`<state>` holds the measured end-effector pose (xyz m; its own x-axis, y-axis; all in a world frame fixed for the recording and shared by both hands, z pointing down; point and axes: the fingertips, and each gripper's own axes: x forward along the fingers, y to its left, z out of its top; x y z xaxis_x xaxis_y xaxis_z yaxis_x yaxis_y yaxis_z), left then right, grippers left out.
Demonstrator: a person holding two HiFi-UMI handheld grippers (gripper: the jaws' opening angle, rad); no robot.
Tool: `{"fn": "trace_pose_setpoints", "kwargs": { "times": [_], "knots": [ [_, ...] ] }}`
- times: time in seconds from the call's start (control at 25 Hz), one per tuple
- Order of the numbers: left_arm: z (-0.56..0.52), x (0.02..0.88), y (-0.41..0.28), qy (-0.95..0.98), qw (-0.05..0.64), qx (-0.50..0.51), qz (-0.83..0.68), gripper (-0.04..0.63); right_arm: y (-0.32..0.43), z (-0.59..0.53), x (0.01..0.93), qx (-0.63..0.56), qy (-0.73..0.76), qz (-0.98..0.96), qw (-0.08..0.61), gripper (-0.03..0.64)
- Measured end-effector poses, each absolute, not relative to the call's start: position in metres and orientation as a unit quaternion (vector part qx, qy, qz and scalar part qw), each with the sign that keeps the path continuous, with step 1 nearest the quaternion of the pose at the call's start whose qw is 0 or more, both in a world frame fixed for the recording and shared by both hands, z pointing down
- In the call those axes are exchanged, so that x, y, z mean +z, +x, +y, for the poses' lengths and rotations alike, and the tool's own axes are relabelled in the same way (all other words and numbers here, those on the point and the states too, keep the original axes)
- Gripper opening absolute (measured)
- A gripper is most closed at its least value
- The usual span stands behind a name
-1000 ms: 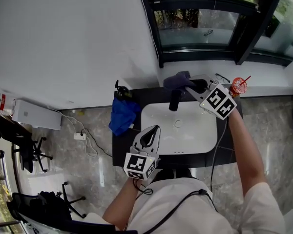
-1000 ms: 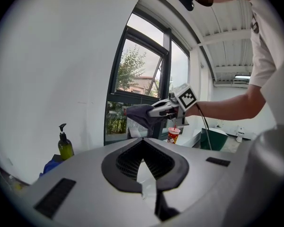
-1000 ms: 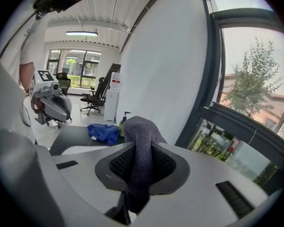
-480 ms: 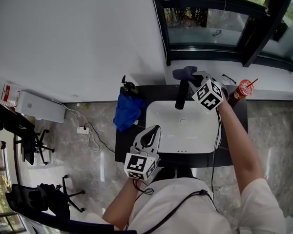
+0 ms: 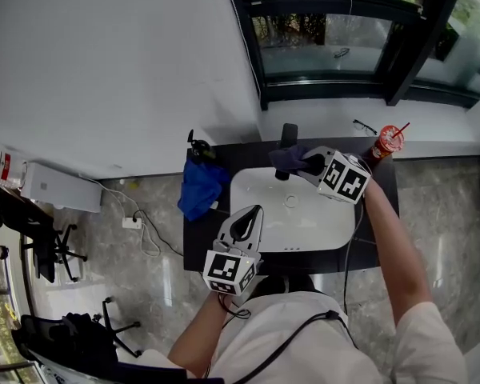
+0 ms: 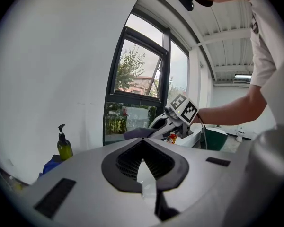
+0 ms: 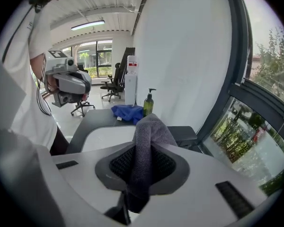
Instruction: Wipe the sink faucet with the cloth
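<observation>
Cloth (image 7: 149, 131) clamped in right tool (image 5: 306, 163), bunched beyond its tips at faucet (image 5: 289, 133); left tool (image 6: 143, 150) closed, empty.

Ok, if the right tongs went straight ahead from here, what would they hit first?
Probably the black faucet, just ahead of the grey cloth pinched in the right tongs. Depth is unclear; the cloth may be touching it.

Rough, nubbly cloth (image 7: 149, 134) — smooth, glossy sink basin (image 5: 308, 224)
</observation>
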<state>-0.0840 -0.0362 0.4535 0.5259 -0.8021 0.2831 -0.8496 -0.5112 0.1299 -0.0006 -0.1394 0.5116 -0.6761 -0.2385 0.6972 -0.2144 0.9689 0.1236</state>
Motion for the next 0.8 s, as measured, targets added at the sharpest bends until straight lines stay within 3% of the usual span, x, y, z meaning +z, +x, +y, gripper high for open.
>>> {"fn": "trace_pose_setpoints", "kwargs": {
  "times": [0.36, 0.56, 0.8],
  "knots": [
    [-0.039, 0.453, -0.081, 0.867, 0.131, 0.091, -0.473, -0.008, 0.036, -0.203, 0.445, -0.021, 0.274, -0.920, 0.280, 0.061],
    [-0.039, 0.453, -0.088, 0.862, 0.130, 0.093, -0.481, -0.008, 0.031, -0.252, 0.454, -0.066, 0.337, -0.884, 0.316, 0.061],
    [-0.042, 0.454, -0.099, 0.854, 0.138, 0.089, -0.493, -0.008, 0.004, -0.256, 0.498, -0.127, 0.302, -0.859, 0.394, 0.061]
  ]
}}
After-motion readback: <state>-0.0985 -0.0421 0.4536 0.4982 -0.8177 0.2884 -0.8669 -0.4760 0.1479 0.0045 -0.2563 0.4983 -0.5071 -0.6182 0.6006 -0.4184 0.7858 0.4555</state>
